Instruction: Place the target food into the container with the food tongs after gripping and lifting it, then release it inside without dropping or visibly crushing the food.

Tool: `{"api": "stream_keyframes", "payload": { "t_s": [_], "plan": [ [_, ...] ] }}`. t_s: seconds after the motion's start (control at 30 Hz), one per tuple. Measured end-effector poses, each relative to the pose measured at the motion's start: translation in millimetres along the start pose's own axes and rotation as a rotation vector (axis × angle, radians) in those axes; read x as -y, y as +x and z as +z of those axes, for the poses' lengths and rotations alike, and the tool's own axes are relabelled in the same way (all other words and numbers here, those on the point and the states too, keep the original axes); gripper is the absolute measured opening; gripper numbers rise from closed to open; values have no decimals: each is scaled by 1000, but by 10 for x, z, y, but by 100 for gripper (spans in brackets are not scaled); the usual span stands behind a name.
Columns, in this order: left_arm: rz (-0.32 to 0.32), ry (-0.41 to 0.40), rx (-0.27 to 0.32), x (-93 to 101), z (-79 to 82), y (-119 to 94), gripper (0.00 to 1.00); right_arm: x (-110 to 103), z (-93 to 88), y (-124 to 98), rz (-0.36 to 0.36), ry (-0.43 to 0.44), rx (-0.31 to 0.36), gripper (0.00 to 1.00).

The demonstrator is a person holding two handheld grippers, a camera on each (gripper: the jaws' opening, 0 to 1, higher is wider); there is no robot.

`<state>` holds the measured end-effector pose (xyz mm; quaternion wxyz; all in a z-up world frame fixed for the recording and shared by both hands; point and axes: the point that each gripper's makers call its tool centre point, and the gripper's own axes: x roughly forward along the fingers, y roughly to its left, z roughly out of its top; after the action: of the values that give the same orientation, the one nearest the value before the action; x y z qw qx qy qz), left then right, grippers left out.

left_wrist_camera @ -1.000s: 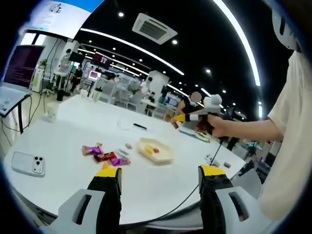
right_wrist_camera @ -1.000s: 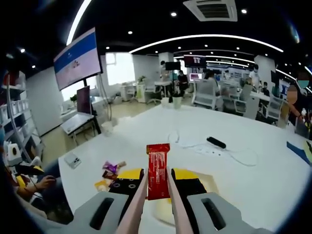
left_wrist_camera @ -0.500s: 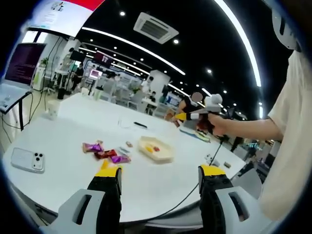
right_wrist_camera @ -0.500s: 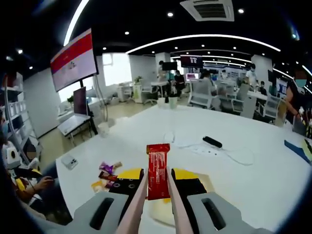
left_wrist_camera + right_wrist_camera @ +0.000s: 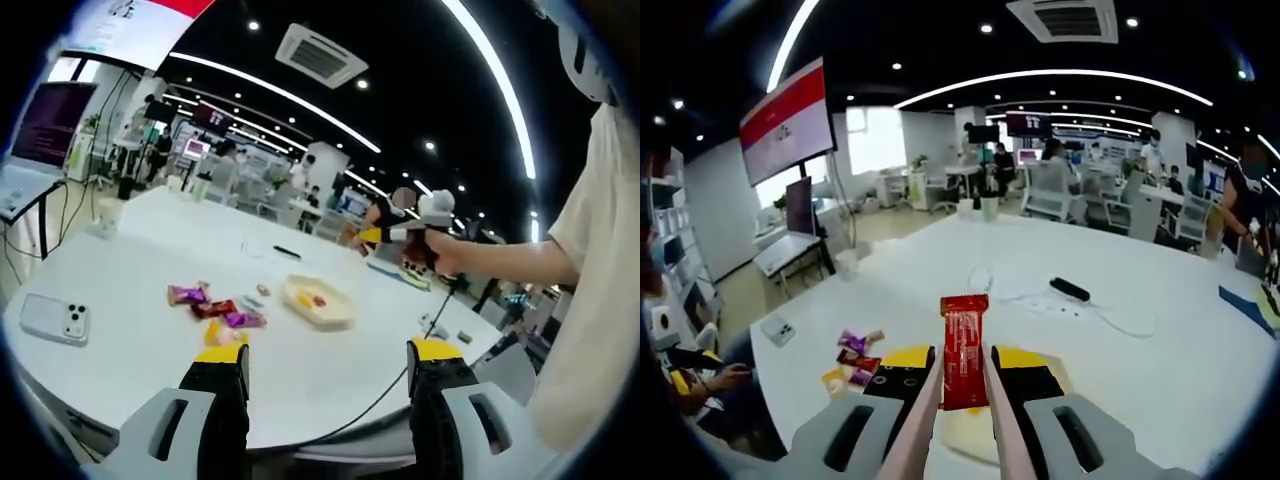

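**One red bar held above the tray, release not yet made**

One red rectangular foil-wrapped snack bar (image 5: 964, 350) was seen pinched between the two pale tong arms (image 5: 923, 415) that the right gripper (image 5: 962, 372) was squeezing; its yellow-tipped jaws were closed in against the tongs, and the bar's long axis ran straight out along them, away from the camera. The cream shallow plastic tray (image 5: 970, 438) lay on the white round surface (image 5: 1140, 370) directly under and just behind the bar, mostly hidden by the jaws. In the left gripper view the same tray (image 5: 318, 305) was seen with small pieces already in it, the right gripper (image 5: 392, 235) held high above and beyond it in a person's hand (image 5: 440, 250). The left gripper (image 5: 325, 365) was held wide open and empty, near the surface's edge. Loose purple and red wrapped sweets (image 5: 215, 308) and a white smartphone (image 5: 50, 319) lay to the tray's side. Lowering the bar straight down was judged the move remaining, the right gripper being the nearer.
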<state>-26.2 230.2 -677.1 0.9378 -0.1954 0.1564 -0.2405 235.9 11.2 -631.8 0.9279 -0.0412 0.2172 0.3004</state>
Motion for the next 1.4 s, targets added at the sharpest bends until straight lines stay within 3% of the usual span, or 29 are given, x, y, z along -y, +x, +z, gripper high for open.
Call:
{"api": "stream_keyframes", "payload": {
  "t_s": [0.8,1.4],
  "plan": [
    [-6,6,-19,1,-9,50,63,299,-111,15,-54,35,-15,21],
    [-5,16,-21,-17,18,32,63,320,-153,16,-60,45,-21,22]
  ]
}}
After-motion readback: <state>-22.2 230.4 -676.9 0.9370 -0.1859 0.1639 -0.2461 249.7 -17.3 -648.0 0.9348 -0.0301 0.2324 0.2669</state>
